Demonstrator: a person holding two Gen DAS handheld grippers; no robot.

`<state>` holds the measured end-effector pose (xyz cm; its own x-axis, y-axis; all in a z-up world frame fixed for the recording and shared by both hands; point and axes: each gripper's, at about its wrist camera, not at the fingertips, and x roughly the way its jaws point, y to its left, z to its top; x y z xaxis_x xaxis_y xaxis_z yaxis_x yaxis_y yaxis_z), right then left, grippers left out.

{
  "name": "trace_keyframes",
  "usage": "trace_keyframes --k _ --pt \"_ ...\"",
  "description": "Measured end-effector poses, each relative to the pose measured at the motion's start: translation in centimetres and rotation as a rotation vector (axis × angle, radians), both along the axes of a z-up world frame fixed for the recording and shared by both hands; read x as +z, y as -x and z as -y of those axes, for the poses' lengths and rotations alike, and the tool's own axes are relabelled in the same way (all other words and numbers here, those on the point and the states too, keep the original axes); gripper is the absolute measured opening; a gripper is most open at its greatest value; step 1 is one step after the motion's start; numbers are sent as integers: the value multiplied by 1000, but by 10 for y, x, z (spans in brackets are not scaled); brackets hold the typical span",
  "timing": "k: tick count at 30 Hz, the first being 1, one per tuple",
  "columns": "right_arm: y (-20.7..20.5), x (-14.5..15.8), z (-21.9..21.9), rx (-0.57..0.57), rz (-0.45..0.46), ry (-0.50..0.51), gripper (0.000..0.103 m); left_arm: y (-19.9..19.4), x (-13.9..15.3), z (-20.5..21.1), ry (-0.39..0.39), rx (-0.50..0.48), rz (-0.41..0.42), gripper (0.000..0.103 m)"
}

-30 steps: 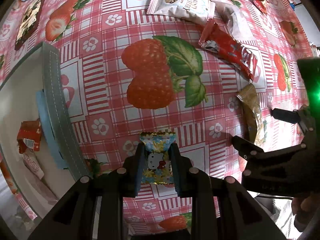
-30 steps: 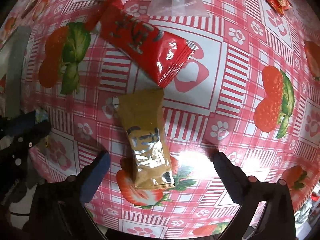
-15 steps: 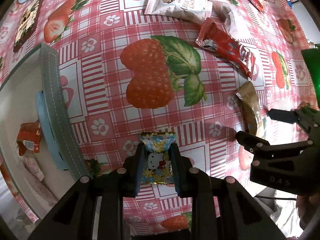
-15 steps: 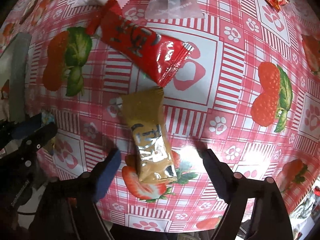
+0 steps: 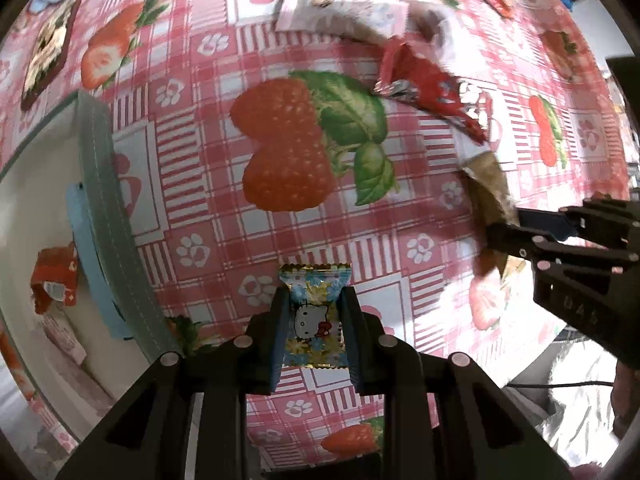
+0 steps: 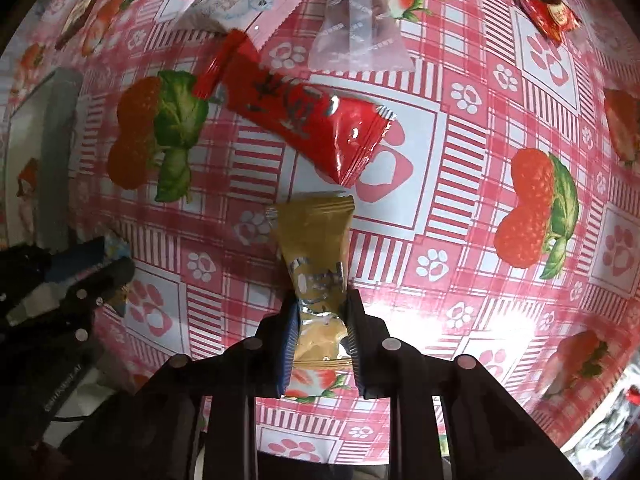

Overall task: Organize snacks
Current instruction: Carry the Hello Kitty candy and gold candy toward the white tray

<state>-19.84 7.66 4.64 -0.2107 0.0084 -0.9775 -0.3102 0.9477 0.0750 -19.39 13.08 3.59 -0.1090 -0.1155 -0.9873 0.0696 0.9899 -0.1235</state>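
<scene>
My left gripper (image 5: 314, 300) points down and is shut on a small blue Hello Kitty candy packet (image 5: 316, 320) held just above the strawberry tablecloth. My right gripper (image 6: 320, 308) has its jaws closing on a gold snack packet (image 6: 316, 240), and the pads pinch its lower half. In the left wrist view the right gripper (image 5: 504, 228) holds that gold packet (image 5: 490, 176) at the right. A grey-rimmed white bin (image 5: 100, 184) sits at the left with red packets (image 5: 54, 276) inside.
A long red packet (image 6: 304, 120) lies just beyond the gold one. A clear wrapped snack (image 6: 356, 36) and a white cookie bag (image 5: 332, 12) lie farther back. Small red packets (image 6: 548, 12) sit at the far right. The left gripper (image 6: 108, 264) shows at the left.
The right gripper went from wide open around the gold packet to shut on it and shifted slightly. The left gripper kept still with the Hello Kitty packet.
</scene>
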Motion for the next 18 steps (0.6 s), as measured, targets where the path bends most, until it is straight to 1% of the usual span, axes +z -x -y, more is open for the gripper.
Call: trace_keyframes --k 4,7,8,11,13,16,18 --pt "-4 25 4 -32 11 -85 24 2 17 -1 33 -10 36 28" --pt "-2 44 4 -31 26 -113 24 4 30 -9 65 4 59 28" --pt "-7 55 3 -33 29 -122 24 4 35 -12 73 11 68 28" --pt "-15 69 2 -39 34 -134 24 6 46 -25 85 32 87 28" --pt "-20 74 2 -35 35 -128 24 8 52 -35 90 45 96 28" --pt "-23 73 3 -35 22 -110 24 11 61 -49 92 58 115 28" --pt "-17 70 -3 -26 3 -92 25 16 68 -56 91 68 127 28"
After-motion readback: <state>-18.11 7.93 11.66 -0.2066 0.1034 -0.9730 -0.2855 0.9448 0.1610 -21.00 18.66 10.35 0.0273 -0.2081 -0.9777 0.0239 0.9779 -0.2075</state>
